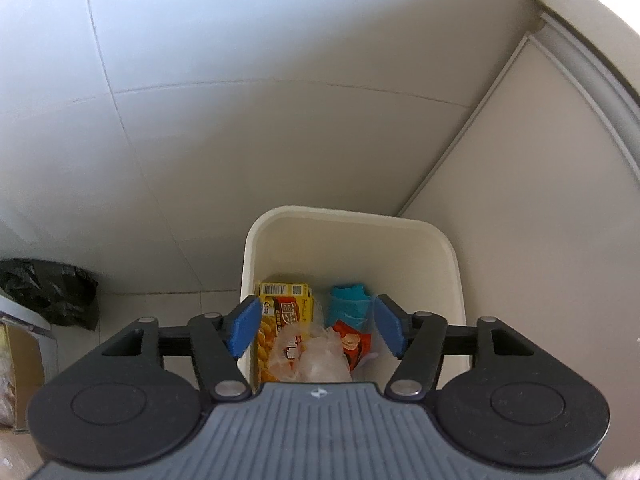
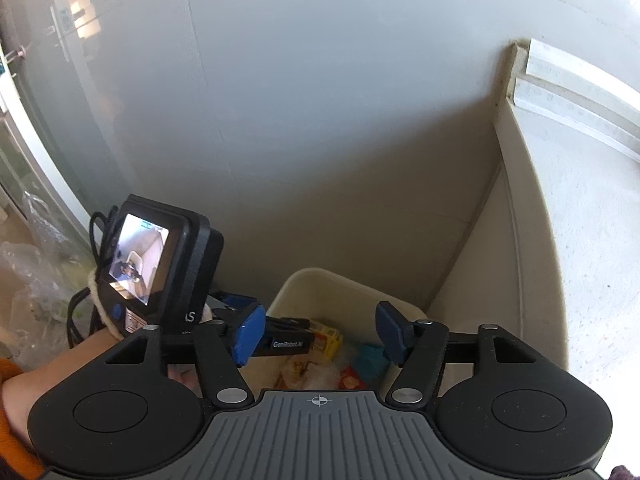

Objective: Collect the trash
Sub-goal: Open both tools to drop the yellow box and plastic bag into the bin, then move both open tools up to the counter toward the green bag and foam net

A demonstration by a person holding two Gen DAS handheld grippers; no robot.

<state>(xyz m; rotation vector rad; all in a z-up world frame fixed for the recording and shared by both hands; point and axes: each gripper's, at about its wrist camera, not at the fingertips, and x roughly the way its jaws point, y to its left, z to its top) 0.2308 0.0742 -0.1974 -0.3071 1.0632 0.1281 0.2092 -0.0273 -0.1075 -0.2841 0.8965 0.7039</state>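
Observation:
A cream trash bin (image 1: 448, 256) stands on the floor in a corner and holds trash: a yellow snack box (image 1: 280, 312), a blue wrapper (image 1: 348, 304), a red packet (image 1: 354, 342) and clear crumpled plastic (image 1: 320, 360). My left gripper (image 1: 316, 328) is open and empty, right above the bin's mouth. In the right wrist view the same bin (image 2: 320, 284) lies below, with the yellow box (image 2: 328, 340) and blue wrapper (image 2: 370, 356) inside. My right gripper (image 2: 320, 336) is open and empty above the bin, beside the left gripper's body and screen (image 2: 160, 272).
A black trash bag (image 1: 52, 292) sits on the floor at the left. White tiled wall behind the bin, a cabinet panel (image 1: 540, 240) on its right. Clear plastic bags (image 2: 32, 264) and a glass door (image 2: 60, 80) are at the left in the right wrist view.

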